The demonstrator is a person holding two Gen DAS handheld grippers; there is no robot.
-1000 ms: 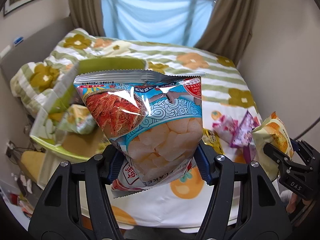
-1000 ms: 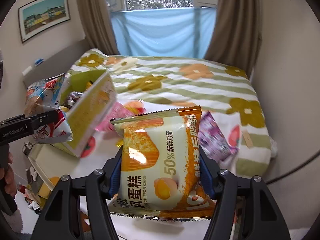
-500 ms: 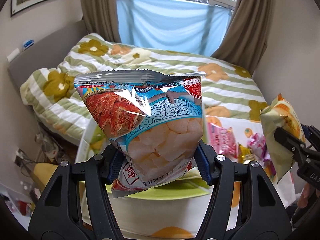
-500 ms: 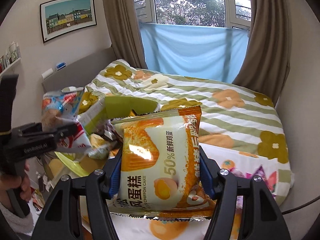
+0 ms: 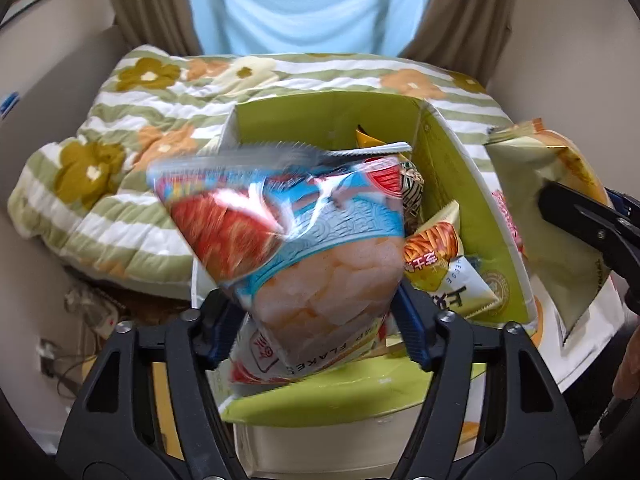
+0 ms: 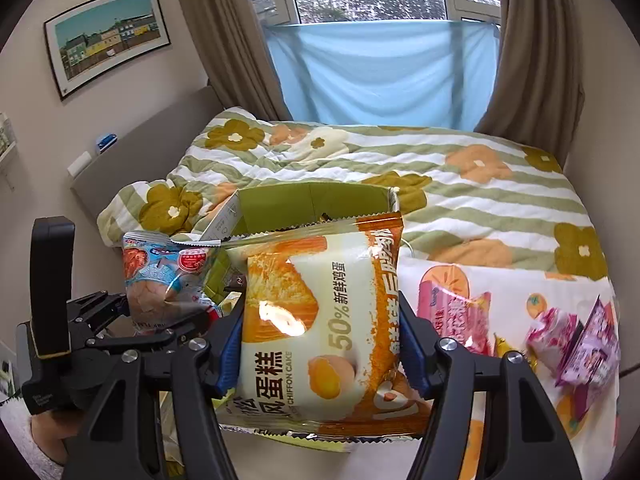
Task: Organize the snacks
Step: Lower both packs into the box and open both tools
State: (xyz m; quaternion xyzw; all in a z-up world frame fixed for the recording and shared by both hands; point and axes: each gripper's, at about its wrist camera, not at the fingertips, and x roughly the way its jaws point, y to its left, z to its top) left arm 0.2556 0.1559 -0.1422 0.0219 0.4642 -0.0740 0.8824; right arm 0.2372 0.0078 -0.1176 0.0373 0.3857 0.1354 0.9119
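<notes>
My left gripper [image 5: 314, 332] hangs over an open green-lined box [image 5: 452, 184]. Its jaws are opening, and the blue shrimp flakes bag [image 5: 304, 248] between them is blurred, tilted and slipping free of the pads toward the box. The same bag [image 6: 160, 276] shows at the left of the right wrist view. My right gripper [image 6: 320, 352] is shut on an orange and white chiffon cake pack [image 6: 320, 312], held just right of the box [image 6: 312, 204]. That pack [image 5: 540, 208] appears at the right edge of the left wrist view.
Inside the box lie a cheese stick pack [image 5: 436, 248] and other snacks. Pink packs [image 6: 452, 308] and a purple one [image 6: 588, 348] lie on the fruit-print cloth to the right. A striped flowered quilt [image 6: 460, 184] covers the bed behind. A hand [image 6: 44, 432] holds the left gripper.
Both grippers have travelled left to the box, which now sits right under the left one. The left jaws have widened and the shrimp flakes bag has tipped and begun to drop.
</notes>
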